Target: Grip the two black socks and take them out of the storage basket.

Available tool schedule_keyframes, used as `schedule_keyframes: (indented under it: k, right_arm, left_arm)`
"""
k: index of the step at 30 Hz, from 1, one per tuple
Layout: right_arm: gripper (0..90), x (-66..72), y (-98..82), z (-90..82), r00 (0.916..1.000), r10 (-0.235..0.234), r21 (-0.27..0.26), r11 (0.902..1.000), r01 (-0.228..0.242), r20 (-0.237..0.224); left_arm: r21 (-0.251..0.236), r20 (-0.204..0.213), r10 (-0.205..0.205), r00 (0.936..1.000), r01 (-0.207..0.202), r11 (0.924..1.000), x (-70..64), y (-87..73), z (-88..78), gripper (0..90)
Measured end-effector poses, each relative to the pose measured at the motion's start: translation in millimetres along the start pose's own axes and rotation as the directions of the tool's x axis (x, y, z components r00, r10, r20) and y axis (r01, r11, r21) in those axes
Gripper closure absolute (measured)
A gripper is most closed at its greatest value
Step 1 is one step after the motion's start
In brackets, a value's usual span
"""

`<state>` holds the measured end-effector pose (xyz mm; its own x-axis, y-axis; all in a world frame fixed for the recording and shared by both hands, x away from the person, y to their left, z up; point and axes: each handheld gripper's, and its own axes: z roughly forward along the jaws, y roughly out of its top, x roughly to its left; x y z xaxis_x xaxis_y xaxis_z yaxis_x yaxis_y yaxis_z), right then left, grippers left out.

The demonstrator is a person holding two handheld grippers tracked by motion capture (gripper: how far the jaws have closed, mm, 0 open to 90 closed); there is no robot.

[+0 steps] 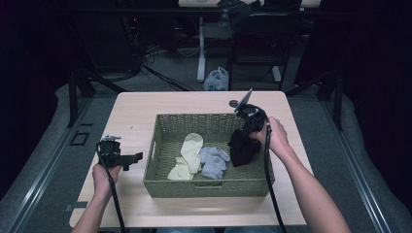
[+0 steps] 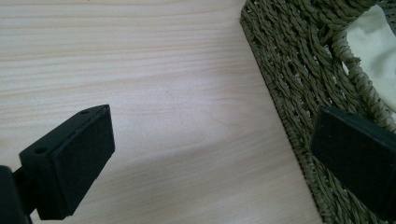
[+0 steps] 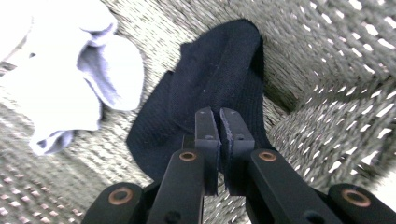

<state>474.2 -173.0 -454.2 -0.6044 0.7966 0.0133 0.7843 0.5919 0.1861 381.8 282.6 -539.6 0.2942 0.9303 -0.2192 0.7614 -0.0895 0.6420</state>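
A woven basket [image 1: 160,182] is sitting in the middle of the pale wooden tabletop [image 1: 131,104], and three lots of socks are lying on its floor. A cream sock [image 1: 187,155] is lying towards the left of the basket, stretching from the middle towards the near wall. Just beside it to the right, a light blue-grey sock [image 1: 214,160] is lying bunched. At the right end, a black sock [image 1: 241,148] is draping down against the inside of the right wall.

The right gripper [image 1: 248,127] is reaching into the basket's right end from above, and its fingers [image 3: 206,135] are pinching narrowly together on a fold of the black sock, with the rest of the dark ribbed fabric spreading out beyond them over the basket floor. In the right gripper view the blue-grey sock is lying to the left of the black one, just apart from it.

The left gripper [image 1: 130,160] is resting over the tabletop just outside the basket's left wall, held level. Its fingers [image 2: 79,163] are standing wide apart with nothing between them but bare tabletop and the basket's woven side.

No readable labels or writing are showing on the socks or the basket.
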Motion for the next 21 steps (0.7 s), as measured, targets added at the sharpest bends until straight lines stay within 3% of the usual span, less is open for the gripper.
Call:
schedule_keyframes:
  k: [3, 5, 10, 21]
  right_arm:
    - [87.0, 0.6, 1.1, -8.2, 0.9998, -0.019, 0.015, 0.9997, 0.019, 0.003]
    - [87.1, 3.0, 0.2, -14.0, 1.0, -0.004, -0.014, 0.9999, 0.004, -0.002]
    - [87.1, 4.5, 0.5, -27.8, 0.9996, -0.027, -0.012, 0.9996, 0.027, -0.009]
    - [87.1, 7.9, 2.3, -60.4, 0.9994, -0.031, -0.045, 0.9985, 0.03, -0.019]
  left_arm:
    - [0.0, 0.0, 0.001, 1.0, -0.001, 1.0, -0.3, 0.4, 0.1, 0.3]
    - [-0.001, 0.0, 0.004, 1.0, -0.004, 1.0, -0.8, 0.5, 0.2, 0.3]
    - [0.001, 0.001, 0.001, 1.0, -0.001, 1.0, -0.6, 0.5, 0.2, 0.3]
    - [0.002, 0.003, -0.001, 1.0, 0.001, 1.0, -0.9, -0.1, -0.2, 0.3]
